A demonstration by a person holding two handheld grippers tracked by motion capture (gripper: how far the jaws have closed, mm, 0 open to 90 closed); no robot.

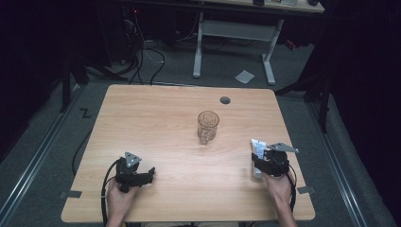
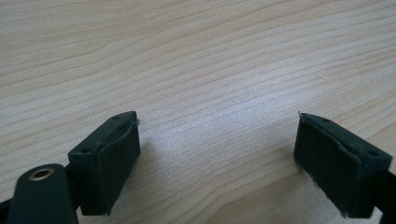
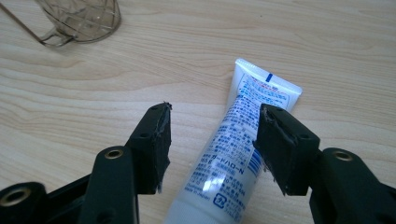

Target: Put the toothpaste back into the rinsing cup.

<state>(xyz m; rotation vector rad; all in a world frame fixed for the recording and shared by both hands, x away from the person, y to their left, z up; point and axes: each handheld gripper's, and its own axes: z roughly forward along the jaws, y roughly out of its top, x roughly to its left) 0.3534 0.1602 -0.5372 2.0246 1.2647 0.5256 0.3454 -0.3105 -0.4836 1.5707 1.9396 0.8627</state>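
- Right gripper (image 3: pixel 212 126): jaws apart, either side of white tube (image 3: pixel 236 154), not yet pressing it.
- White tube (image 1: pixel 257 150): flat on table (image 1: pixel 156 118), right of glass mug (image 1: pixel 207 126), nearer the person.
- Left gripper (image 2: pixel 217 149): jaws wide apart over bare wood, well left of mug.

Left tool (image 2: pixel 217 154) held low, jaws wide; right tool (image 3: pixel 212 140) half-open, angled down.

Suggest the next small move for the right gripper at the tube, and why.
Probably close the right gripper onto the white tube. The tube lies flat on the table between the open jaws, with a gap on the left side, so the pads do not yet grip it. The left gripper is open over bare wood.
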